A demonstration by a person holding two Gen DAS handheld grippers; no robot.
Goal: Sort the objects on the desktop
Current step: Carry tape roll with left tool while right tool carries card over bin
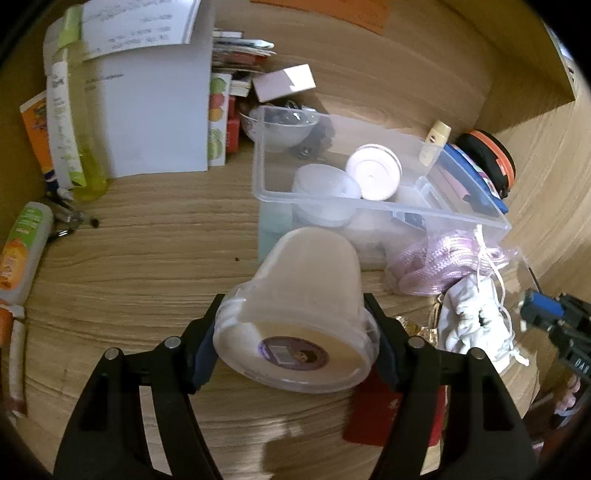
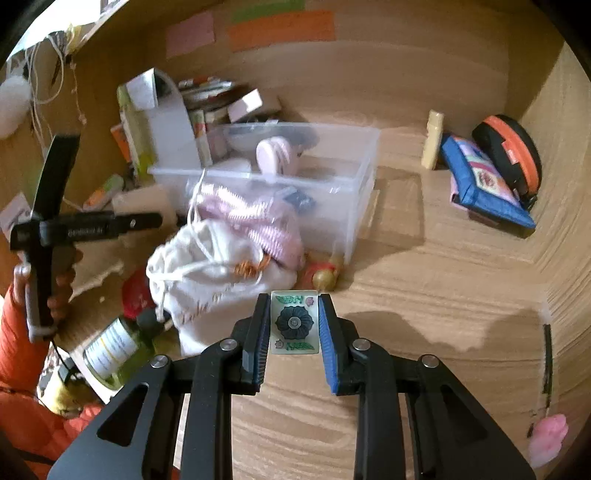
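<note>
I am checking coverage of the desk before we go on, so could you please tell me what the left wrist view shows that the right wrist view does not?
Only the left wrist view shows the left hand-held gripper clamped on a tipped plastic tub, and a yellow bottle standing by papers.

Only the right wrist view shows the right hand-held gripper shut on a small flower-printed tile, and coloured sticky notes on the back wall.

Both show the clear bin, white drawstring bag, and blue pouch.

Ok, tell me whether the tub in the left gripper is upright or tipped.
Tipped: the tub lies sideways in the left gripper, labelled lid toward the camera.
</note>
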